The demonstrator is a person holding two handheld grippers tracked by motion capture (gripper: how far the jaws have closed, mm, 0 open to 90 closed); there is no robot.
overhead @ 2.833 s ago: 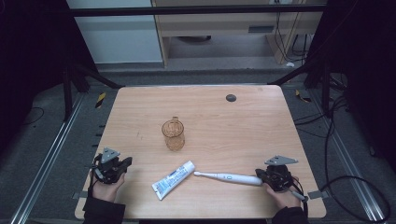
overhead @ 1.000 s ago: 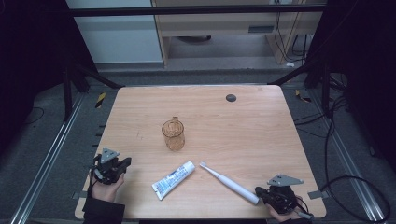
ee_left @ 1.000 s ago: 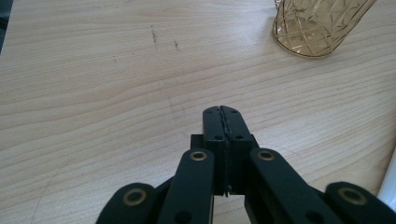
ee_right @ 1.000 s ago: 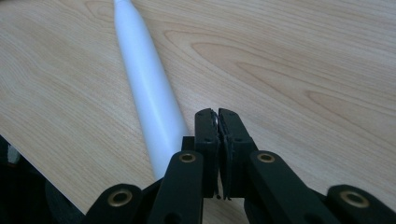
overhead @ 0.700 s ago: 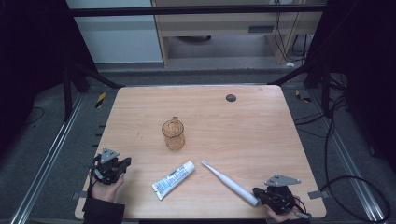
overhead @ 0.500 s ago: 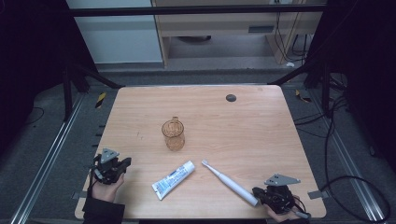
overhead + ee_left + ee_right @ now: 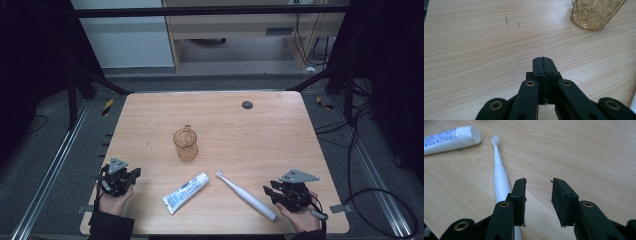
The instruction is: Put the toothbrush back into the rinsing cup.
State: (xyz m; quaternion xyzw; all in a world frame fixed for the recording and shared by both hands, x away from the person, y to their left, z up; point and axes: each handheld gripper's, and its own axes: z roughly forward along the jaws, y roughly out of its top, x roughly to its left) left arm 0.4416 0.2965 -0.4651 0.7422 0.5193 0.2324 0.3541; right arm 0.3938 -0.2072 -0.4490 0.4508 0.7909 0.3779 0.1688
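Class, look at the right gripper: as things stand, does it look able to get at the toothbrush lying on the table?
Probably yes. The right gripper sits beside the toothbrush handle, its jaws just opened with nothing between them, and bare table lies around. The toothpaste tube lies apart.

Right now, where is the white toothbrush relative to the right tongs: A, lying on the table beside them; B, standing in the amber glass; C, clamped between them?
A: the toothbrush lies flat on the table left of the right tongs, whose jaws stand apart with nothing between them.
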